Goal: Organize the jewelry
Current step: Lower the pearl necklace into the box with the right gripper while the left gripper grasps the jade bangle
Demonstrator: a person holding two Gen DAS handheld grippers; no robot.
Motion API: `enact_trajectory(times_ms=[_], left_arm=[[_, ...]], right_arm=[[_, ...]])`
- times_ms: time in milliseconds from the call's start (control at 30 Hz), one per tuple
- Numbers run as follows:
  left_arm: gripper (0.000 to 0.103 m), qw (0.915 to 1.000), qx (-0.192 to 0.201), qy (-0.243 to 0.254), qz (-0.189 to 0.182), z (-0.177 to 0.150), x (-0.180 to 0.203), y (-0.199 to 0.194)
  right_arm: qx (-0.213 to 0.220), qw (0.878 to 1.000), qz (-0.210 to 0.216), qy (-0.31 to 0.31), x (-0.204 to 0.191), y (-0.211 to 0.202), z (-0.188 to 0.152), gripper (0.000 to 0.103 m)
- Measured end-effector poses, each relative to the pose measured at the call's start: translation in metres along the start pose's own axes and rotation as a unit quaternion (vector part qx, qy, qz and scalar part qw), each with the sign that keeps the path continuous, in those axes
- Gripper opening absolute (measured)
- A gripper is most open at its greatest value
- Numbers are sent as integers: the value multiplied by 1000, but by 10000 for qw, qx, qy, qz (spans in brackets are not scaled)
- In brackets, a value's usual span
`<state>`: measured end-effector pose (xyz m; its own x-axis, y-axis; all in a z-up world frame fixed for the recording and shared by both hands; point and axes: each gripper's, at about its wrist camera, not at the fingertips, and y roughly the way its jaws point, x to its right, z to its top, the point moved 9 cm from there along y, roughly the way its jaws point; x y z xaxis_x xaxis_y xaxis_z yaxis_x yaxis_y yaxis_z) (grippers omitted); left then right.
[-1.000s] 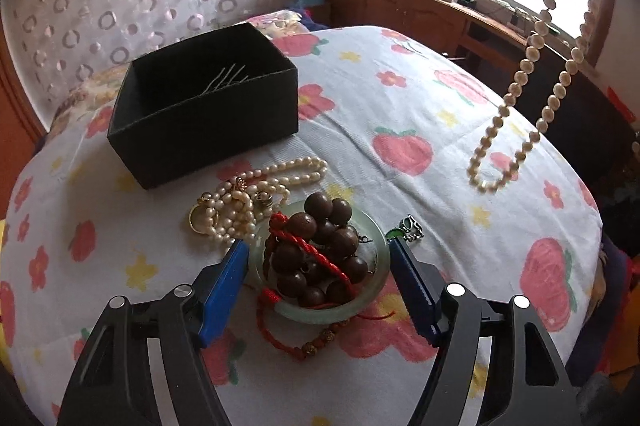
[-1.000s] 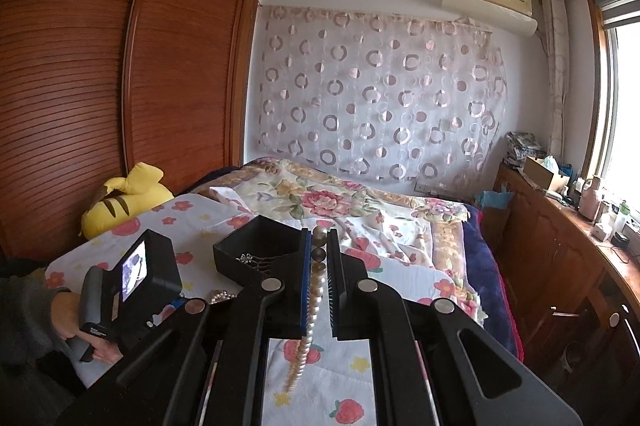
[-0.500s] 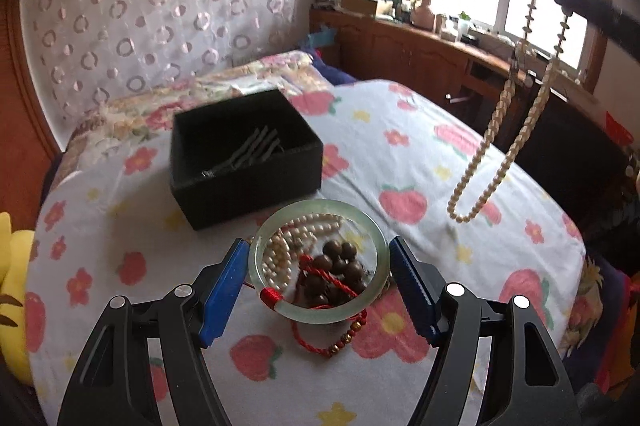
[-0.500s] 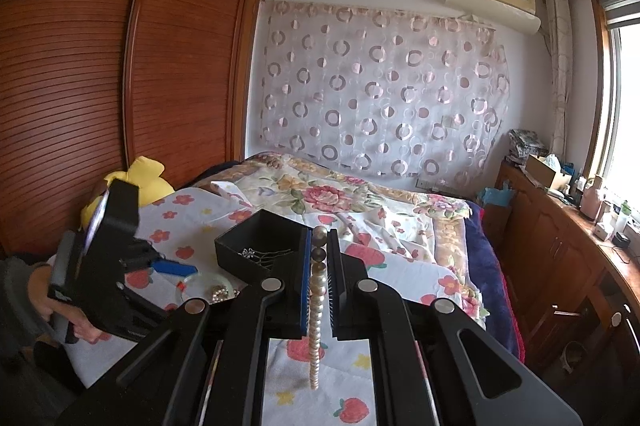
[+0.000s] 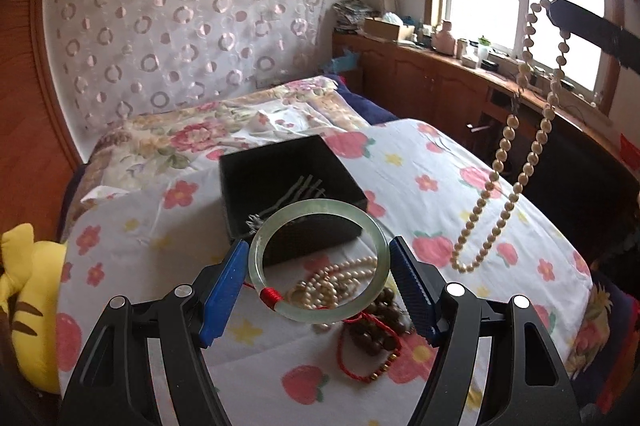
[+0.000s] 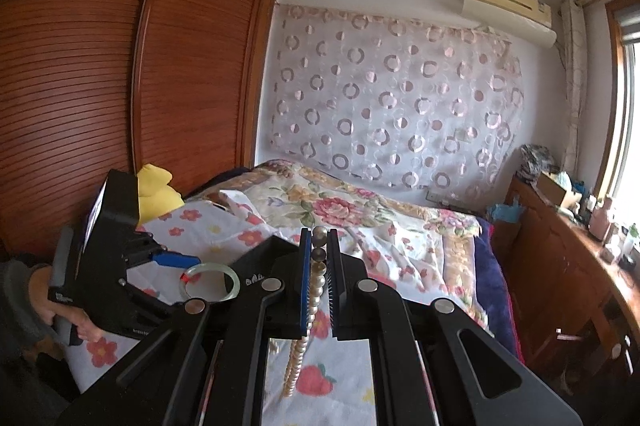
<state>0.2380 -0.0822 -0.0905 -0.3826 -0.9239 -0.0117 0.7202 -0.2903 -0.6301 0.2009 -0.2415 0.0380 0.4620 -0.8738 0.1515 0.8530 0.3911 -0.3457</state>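
My left gripper [image 5: 318, 244] is shut on a pale green jade bangle [image 5: 316, 312], held flat between the blue fingers, above the bed. Under it lie a small pearl strand [image 5: 332, 282], dark brown beads [image 5: 380, 322] and a red cord [image 5: 360, 370]. Just beyond stands an open black box [image 5: 280, 170] with a silver piece inside. To the right a long pearl necklace [image 5: 505, 145] hangs in a loop. My right gripper [image 6: 319, 258] is shut on that necklace [image 6: 316, 290], above the strawberry sheet. The right wrist view also shows the bangle [image 6: 236, 282] and the box [image 6: 260, 254].
A yellow plush toy [image 5: 24, 306] lies at the bed's left edge. A folded floral quilt [image 5: 200, 134] sits behind the box. A cluttered wooden cabinet [image 5: 420, 74] runs under the window on the right. A wardrobe [image 6: 100, 86] stands left, near a person's hand [image 6: 40, 286].
My left gripper has risen with the bangle, lifting it off the bead pile toward the box. The hanging necklace in my right gripper has drifted slightly.
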Motion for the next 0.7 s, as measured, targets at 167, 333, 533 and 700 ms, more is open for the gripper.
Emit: enact_trajectory(times_ms=[167,333,533,700], left_arm=[[69,9999,52,-90,123,6,-14,-2],[69,9995,78,-182,230,7,-28,-2],[69,9991,77,-292,296,8,-43,-1],[69,9989,27,-286,370,10,-47,6]], right_arm=[[60,10000,-32,-22,1,15,24,8],[48,9998,20,184,11,40,48,8],[-75,9997,80,214,13,73,71,8],[-264,9995,40,167,10,105,75,8]])
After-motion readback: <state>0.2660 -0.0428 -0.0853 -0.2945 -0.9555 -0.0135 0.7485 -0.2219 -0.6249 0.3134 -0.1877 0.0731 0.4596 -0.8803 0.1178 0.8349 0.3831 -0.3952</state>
